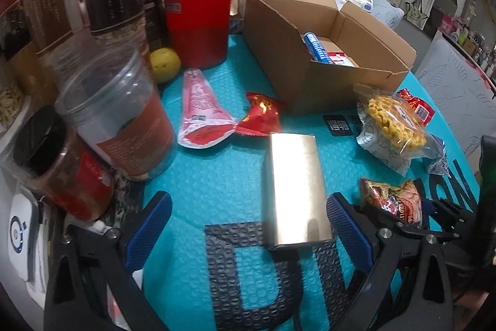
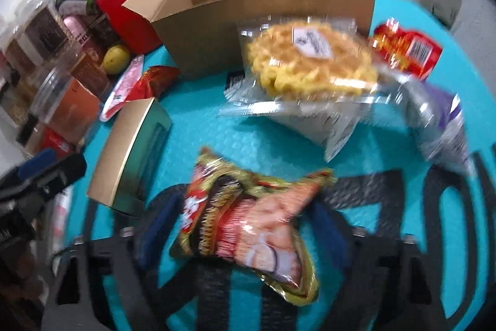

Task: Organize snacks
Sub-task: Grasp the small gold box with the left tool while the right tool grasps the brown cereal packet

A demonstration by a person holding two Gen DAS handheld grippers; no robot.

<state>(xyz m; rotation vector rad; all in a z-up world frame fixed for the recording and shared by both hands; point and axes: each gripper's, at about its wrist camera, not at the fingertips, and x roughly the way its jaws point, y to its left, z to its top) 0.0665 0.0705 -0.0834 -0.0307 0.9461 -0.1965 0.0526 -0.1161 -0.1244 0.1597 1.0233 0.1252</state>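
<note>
My left gripper is open, low over the teal bubble mat. A gold box lies flat between its blue pads, nearer the right one, and neither pad presses on it. In the blurred right wrist view, my right gripper is shut on a crumpled red-and-gold snack packet, with a pad against each side. The same packet shows at the right of the left wrist view. An open cardboard box stands behind, holding a blue packet.
A bagged yellow waffle and a red packet lie right of the box. A red wrapper and a pink pouch lie at centre. A red canister, a yellow fruit and clear jars crowd the left.
</note>
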